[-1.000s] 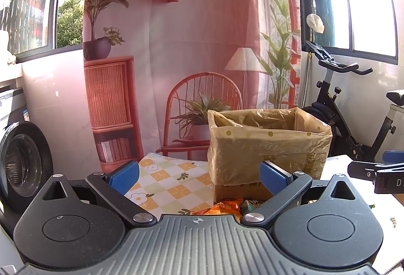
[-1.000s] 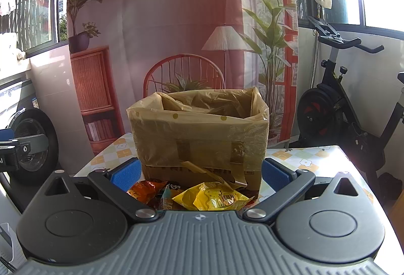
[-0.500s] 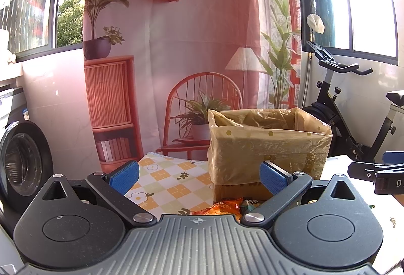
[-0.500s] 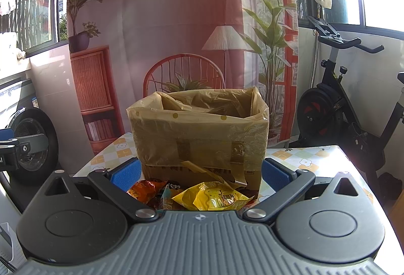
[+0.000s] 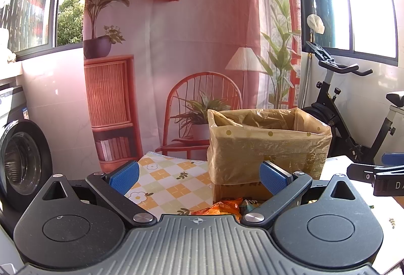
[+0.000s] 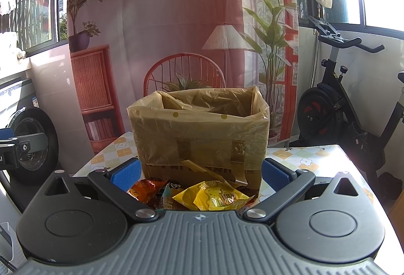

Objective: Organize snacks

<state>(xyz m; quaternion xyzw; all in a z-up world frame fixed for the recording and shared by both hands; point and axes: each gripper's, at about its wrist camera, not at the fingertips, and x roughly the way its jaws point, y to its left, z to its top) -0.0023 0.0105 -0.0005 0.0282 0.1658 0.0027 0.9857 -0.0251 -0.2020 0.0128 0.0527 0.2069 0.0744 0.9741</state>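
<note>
While nothing has shifted: box [image 6: 199, 133] on table [image 6: 303, 159], snack packets [image 6: 212, 196] just before box, unpacked; left gripper [image 5: 199, 176] and right gripper [image 6: 199, 174] jaws spread, empty.

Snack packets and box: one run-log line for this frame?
left gripper open, empty | right gripper open, empty | snack packets on table before lined box | none grasped
</note>
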